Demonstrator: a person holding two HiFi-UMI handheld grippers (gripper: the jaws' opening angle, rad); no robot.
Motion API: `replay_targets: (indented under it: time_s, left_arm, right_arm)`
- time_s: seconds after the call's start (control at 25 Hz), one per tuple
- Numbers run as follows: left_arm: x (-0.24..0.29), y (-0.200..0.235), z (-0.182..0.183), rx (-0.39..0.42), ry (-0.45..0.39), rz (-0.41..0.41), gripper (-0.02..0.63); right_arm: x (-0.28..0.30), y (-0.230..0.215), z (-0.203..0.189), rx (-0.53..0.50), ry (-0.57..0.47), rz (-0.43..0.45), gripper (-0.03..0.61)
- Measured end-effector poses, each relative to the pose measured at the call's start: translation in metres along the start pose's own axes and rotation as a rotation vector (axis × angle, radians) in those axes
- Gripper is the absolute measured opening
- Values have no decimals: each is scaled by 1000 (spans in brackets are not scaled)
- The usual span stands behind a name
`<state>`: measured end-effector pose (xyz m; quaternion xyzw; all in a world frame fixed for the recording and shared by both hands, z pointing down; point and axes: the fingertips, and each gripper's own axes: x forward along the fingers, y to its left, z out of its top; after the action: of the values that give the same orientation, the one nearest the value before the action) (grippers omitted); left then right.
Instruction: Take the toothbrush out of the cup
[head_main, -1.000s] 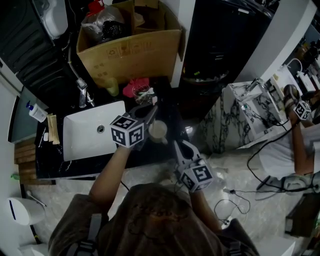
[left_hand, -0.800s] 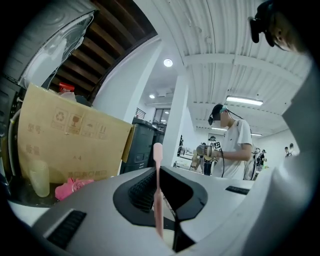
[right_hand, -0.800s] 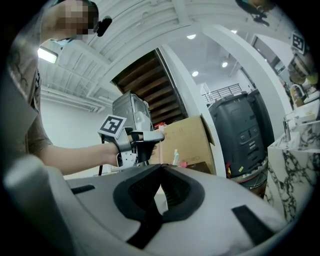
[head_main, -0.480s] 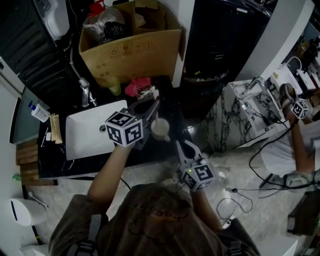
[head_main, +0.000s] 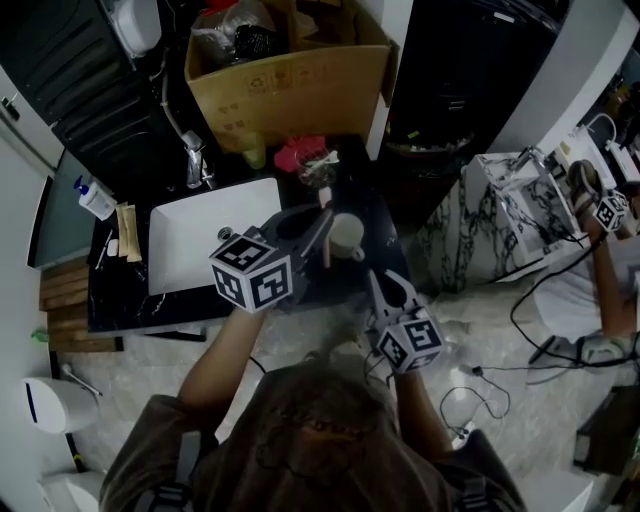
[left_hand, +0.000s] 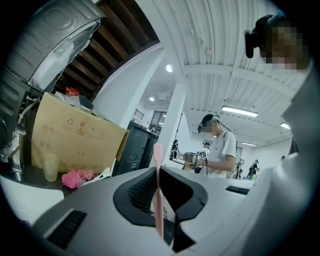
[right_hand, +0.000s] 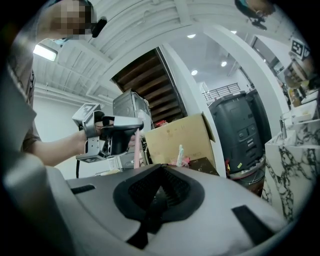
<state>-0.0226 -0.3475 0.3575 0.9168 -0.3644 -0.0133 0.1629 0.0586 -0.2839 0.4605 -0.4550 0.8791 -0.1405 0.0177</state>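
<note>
My left gripper (head_main: 320, 226) is shut on a thin pink toothbrush (left_hand: 158, 186), whose stem stands upright between the pads and pokes out above them. In the head view the toothbrush (head_main: 324, 250) hangs just left of the white cup (head_main: 347, 235) on the black counter; whether its lower end is still inside the cup I cannot tell. My right gripper (head_main: 385, 287) hovers nearer me, below and right of the cup, jaws shut with nothing between them. From the right gripper view, the left gripper (right_hand: 131, 131) shows at the left with the pink toothbrush (right_hand: 136, 152) hanging below it.
A white sink (head_main: 200, 245) with a faucet (head_main: 195, 160) lies left of the cup. Behind are a cardboard box (head_main: 290, 75), a pink cloth (head_main: 300, 155) and a pale green cup (head_main: 255, 152). A marble-patterned cabinet (head_main: 500, 215) and another person (head_main: 600, 250) are at the right.
The left gripper, still shut on the toothbrush, has drawn back from the cup towards me. The right gripper has kept its place beside the cup.
</note>
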Motion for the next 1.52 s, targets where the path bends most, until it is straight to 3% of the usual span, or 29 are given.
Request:
replay_targets:
  time_s: [0.6, 0.96, 1.2, 1.52]
  left_arm:
    - [-88, -64, -28, 18, -42, -38, 20]
    - [-114, -115, -56, 57, -51, -13, 20]
    - [-142, -148, -77, 42, -74, -9, 20]
    - [-173, -165, -114, 73, -68, -2, 20]
  right_arm:
    - [-50, 55, -1, -14, -17, -7, 2]
    - [-89, 77, -5, -33, -8, 54, 2]
    - [-126, 97, -13, -41, -9, 65, 2]
    - [-153, 128, -20, -67, -22, 106, 2]
